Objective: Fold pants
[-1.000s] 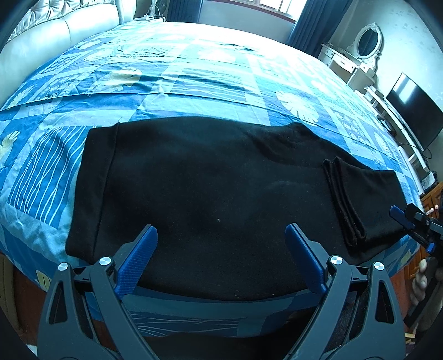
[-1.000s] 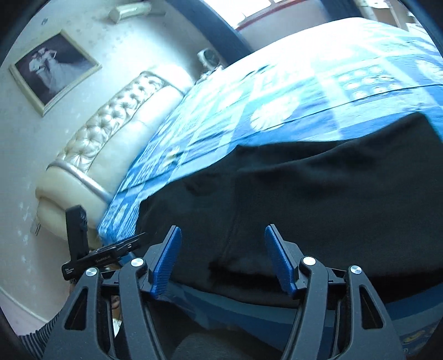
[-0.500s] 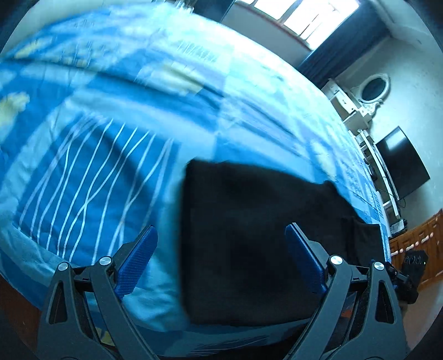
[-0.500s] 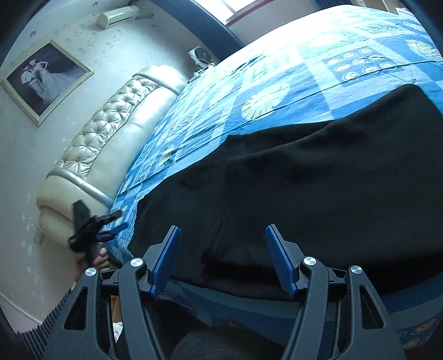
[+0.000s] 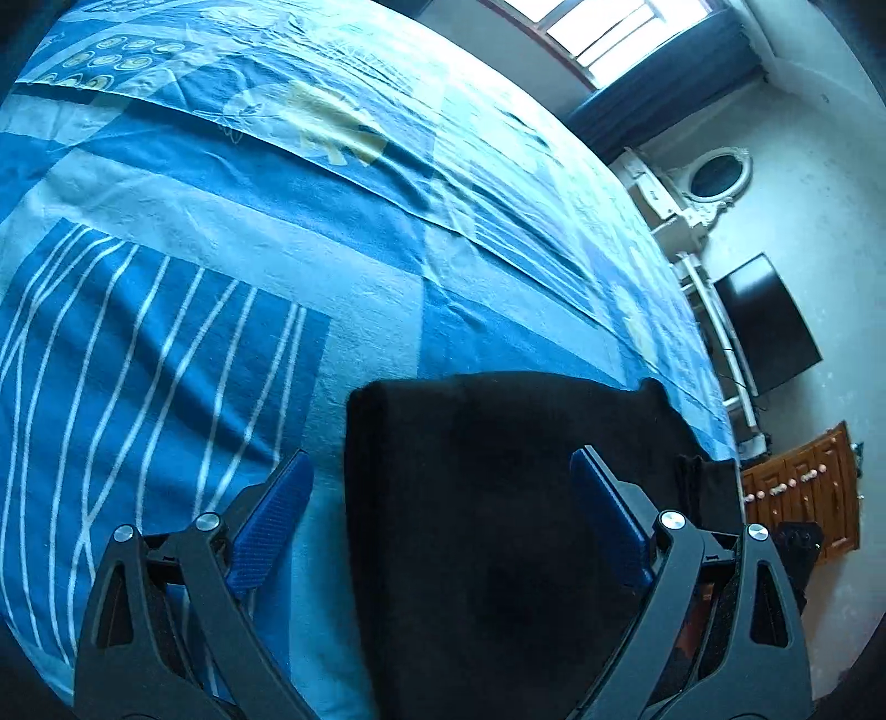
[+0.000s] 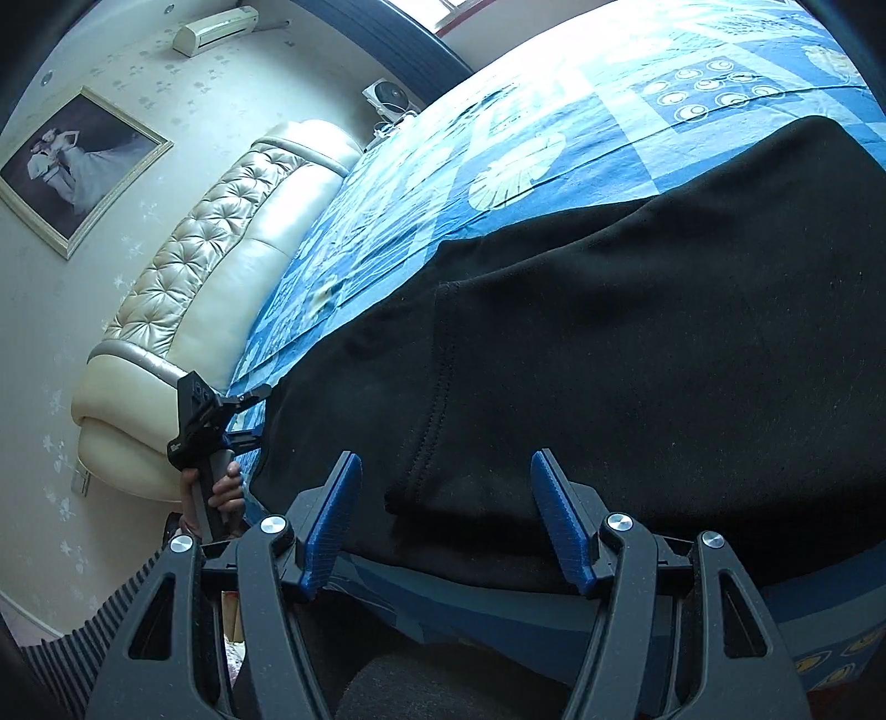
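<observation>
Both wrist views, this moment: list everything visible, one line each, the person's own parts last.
Pants: one, black, flat near the bed's front edge.
Bedspread: one, blue patchwork, covering the bed.
Headboard: one, cream tufted, at the bed's end.
Framed picture: one, pale frame, on the wall.
Air conditioner: one, white, high on the wall.
Fan: one, white, beyond the headboard.
Television: one, black, far wall.
Oval mirror: one, white frame, above the television.
Wooden cabinet: one, brown, below the television.
Left claw: open, over the pants' end.
Right claw: open, at the pants' near edge.
Hand: one, gripping the left claw's handle.
</observation>
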Demonstrator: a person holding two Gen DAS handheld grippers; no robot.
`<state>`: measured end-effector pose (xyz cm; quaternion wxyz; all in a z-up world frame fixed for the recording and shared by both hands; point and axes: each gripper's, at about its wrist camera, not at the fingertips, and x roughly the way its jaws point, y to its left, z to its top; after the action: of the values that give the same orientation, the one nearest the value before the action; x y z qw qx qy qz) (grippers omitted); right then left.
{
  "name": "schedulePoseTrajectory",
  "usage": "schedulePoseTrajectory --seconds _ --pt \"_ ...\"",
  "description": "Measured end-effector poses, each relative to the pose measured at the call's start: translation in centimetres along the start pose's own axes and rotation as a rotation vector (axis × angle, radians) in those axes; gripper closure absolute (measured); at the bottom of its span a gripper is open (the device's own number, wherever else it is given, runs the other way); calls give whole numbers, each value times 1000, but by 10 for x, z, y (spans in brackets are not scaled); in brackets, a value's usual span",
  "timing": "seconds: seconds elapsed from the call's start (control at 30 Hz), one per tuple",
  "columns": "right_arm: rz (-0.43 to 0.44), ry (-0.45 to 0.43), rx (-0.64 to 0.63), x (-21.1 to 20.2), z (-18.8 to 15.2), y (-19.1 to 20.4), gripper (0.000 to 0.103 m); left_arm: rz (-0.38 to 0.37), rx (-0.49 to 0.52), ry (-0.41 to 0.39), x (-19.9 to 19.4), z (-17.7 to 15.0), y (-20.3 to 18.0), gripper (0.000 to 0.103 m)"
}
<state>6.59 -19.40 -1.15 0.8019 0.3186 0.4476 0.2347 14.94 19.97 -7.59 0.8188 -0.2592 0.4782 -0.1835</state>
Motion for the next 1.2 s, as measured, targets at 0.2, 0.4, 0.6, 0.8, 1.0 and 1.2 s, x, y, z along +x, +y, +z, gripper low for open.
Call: schedulePoseTrajectory --seconds 0.2,0.4,0.6,0.8,1.0,1.2 --pt "22 4 21 4 -1 -1 39 -263 -93 52 -5 -33 -2 15" --pt "17 -1 23 2 0 0 39 -243 -167 89 6 -41 -6 58" --pt "14 -45 36 -8 2 -2 28 -116 -100 100 10 -42 -26 84" --pt "-24 -50 76 -11 5 -10 23 -36 -34 76 -4 -31 -64 86" --pt "-98 -66 56 -18 5 -2 19 49 49 46 -27 -23 -115 87" --pt "-123 -101 83 -32 8 -5 19 153 151 17 -33 -22 -179 88"
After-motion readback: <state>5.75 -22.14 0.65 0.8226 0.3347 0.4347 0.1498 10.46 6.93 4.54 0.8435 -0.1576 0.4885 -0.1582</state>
